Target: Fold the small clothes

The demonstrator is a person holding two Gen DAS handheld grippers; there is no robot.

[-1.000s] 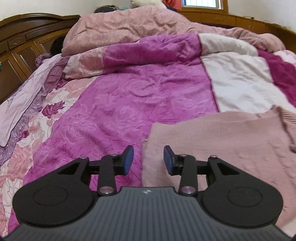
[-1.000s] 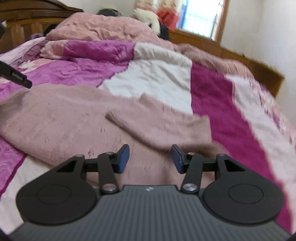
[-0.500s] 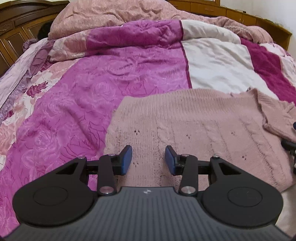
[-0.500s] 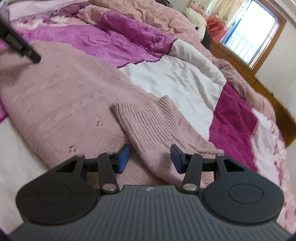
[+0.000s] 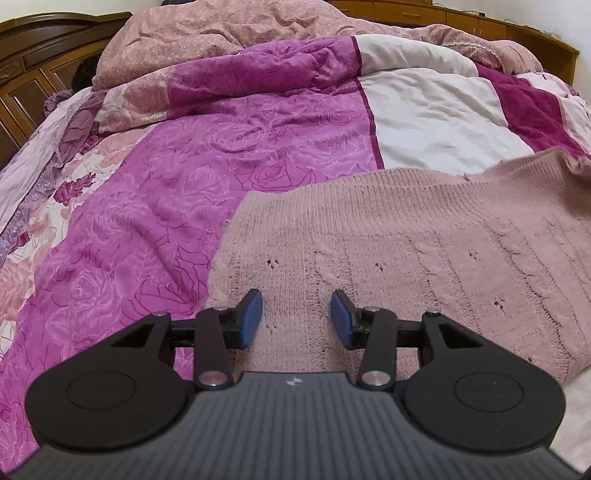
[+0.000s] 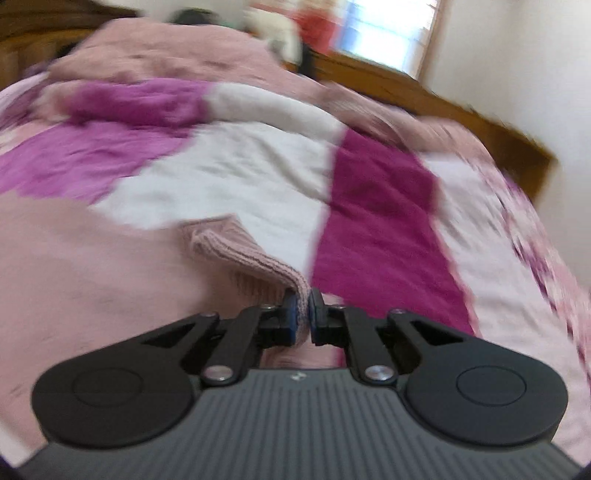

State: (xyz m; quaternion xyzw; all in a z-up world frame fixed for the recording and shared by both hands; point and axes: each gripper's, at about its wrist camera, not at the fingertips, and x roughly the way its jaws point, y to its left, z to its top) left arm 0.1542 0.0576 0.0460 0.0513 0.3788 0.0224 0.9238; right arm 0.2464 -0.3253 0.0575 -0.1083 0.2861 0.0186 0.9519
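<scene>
Right claw [image 6: 302, 318] on sweater sleeve [image 6: 243, 251]

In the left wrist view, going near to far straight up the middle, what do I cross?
Left gripper, its jaws opening with nothing pinched → pink knit sweater → magenta rose-print quilt → crumpled pink blanket at the far end.

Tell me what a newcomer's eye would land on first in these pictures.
First, the pink knit sweater spread flat on the bed's magenta and white quilt, filling the near right of the left wrist view. Next, the right gripper, jaws shut on a ribbed fold of that sweater, low in the middle of its blurred view. The left gripper hangs over the sweater's near left part, jaws opening, nothing between them.
</scene>
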